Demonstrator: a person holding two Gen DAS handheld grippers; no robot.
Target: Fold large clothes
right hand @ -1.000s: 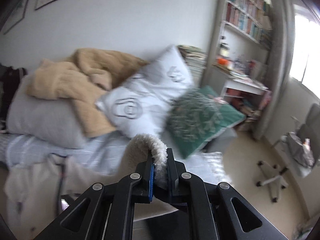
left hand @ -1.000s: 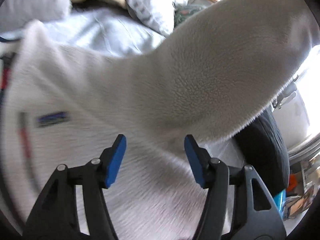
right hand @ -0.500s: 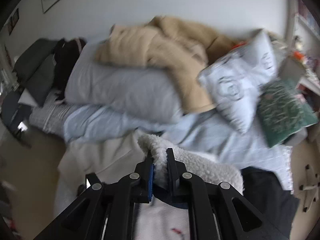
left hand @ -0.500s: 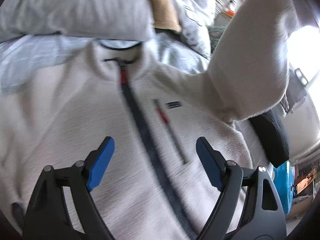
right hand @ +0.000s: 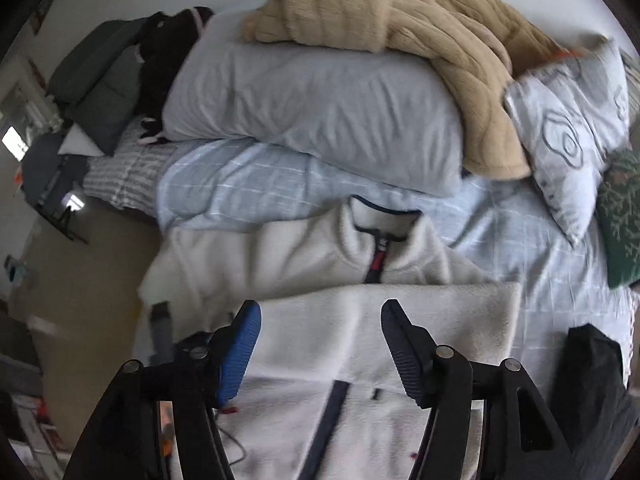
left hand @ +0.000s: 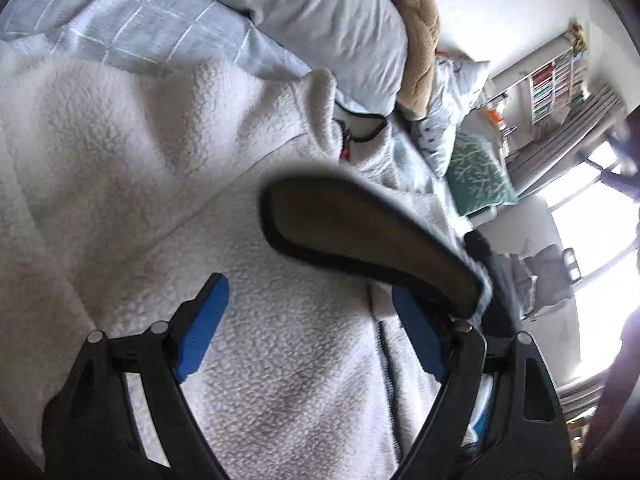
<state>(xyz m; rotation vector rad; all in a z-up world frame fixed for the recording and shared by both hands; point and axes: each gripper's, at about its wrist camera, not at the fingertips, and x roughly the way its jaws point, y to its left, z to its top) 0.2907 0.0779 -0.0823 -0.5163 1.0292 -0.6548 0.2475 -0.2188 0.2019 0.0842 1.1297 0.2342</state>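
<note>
— Where is the garment?

— The cream-white fleece jacket with the dark zip (right hand: 304, 248) lies front-up on the bed's pale blue checked cover (right hand: 256, 184), collar toward the big grey pillow (right hand: 320, 108). One cream fleece sleeve (right hand: 400, 320) is laid flat across the chest, just below the collar.

— And the right tool?

— The right tool (right hand: 320, 344) hovers above that sleeve. Its jaws have just been opening and now stand apart, with nothing pinched between the blue pads; the sleeve lies under them, released.

— The left one?

— The left tool (left hand: 308, 332) is spread wide over the fleece body (the zip (left hand: 386, 364) runs just inside its right-hand finger) and it grips nothing. A dark-trimmed cuff opening (left hand: 372, 236), blurred and close to the lens, hangs in front of it, partly hiding the right-hand pad — I cannot tell whether cuff and pad touch.

— What else is on the bed?

— A tan plush blanket (right hand: 420, 28) heaped on the grey pillow, a white cushion with grey ring patterns (right hand: 568, 132) beside it, and a teal cushion with a pale branch print (left hand: 480, 176) at the far right. A black cloth (right hand: 588, 368) sits at the near right edge of the bed, beside the jacket.
</note>
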